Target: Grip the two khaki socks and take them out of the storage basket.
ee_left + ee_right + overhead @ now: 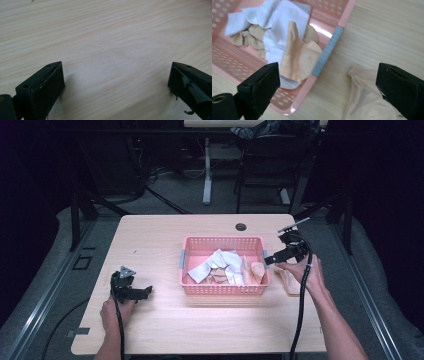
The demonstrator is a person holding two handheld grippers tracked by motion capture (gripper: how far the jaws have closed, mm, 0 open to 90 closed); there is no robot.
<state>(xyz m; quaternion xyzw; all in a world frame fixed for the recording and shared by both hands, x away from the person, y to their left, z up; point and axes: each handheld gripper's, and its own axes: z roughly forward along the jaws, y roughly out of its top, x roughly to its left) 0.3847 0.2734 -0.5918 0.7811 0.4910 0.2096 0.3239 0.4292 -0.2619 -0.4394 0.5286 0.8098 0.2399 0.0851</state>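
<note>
over by the right end of the pink basket (224, 289), the right gripper (270, 260) hangs with its jaws spread wide and nothing between them. a peach cloth (298, 60) sits inside on the white ones (284, 17), another pale cloth (291, 281) lies on the table (150, 240) just outside. left gripper (148, 291) rests near the table's left edge, jaws wide apart and empty too.

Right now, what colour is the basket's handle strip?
Grey, on the pink basket; the handle strip shows best in the right gripper view.

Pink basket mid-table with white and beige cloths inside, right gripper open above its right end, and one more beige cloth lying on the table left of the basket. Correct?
Not quite. The loose beige cloth lies on the table right of the pink basket, not left; the high view shows it. The rest stands, including the open right gripper.
</note>
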